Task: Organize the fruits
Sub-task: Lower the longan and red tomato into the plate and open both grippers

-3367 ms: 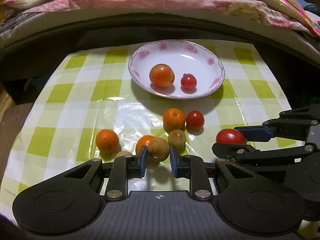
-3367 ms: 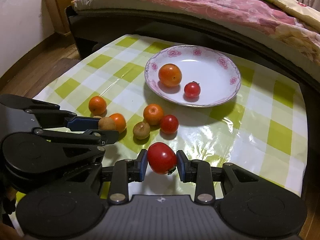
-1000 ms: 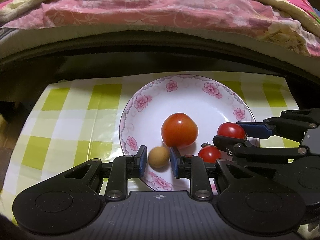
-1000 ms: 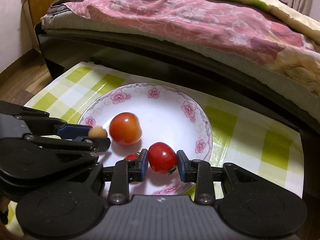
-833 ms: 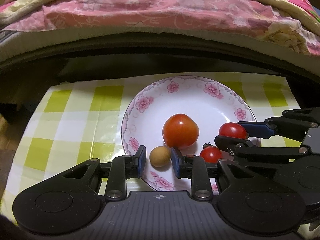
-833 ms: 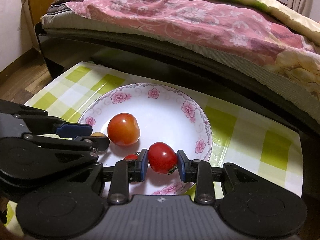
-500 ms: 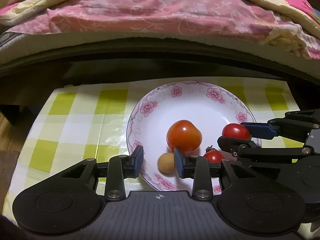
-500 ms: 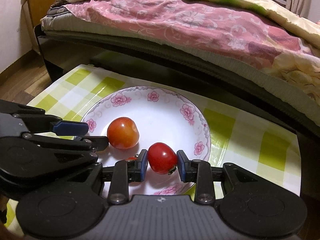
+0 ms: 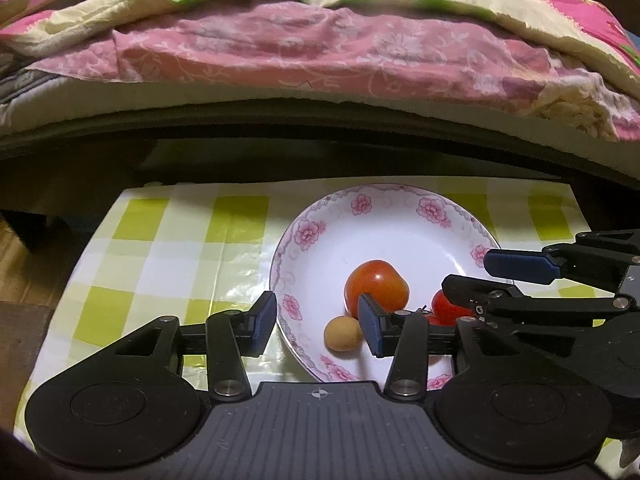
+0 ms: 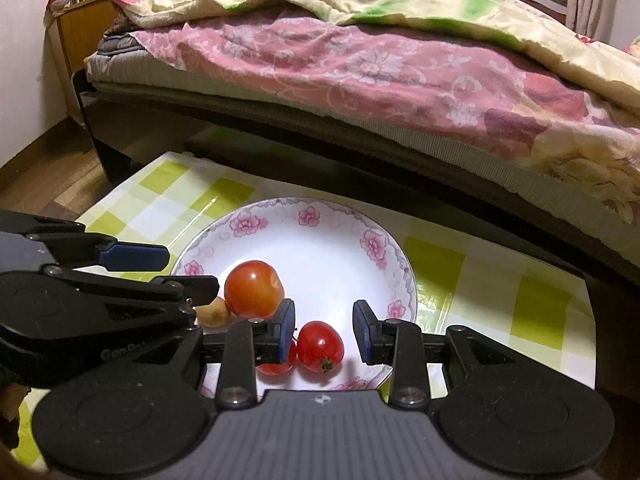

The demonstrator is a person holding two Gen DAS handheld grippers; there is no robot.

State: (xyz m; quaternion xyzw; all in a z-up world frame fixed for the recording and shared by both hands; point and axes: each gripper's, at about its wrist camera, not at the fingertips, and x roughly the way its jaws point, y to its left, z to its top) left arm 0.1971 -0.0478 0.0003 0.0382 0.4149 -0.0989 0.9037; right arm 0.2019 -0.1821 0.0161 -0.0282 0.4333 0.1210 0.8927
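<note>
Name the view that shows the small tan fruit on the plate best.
The left wrist view: the tan fruit lies whole on the plate, between the opening jaws of the left gripper, which no longer press it. In the right wrist view only a sliver shows behind the left gripper.

All the fruit in sight sits in the white plate point(image 9: 384, 232) with pink flowers round its rim. The big orange-red tomato point(image 9: 377, 287) rests near the middle, glossy, a highlight on top. Just in front of it, toward the near rim, lies the small tan round fruit point(image 9: 342, 333), matte and pale brown, right beside the tomato, maybe touching. Over to the right, a smaller red tomato point(image 10: 320, 345) lies on its side, green stem end pointing down toward the rim, and a second small red one point(image 10: 276, 365) is tucked against it, half hidden.
</note>
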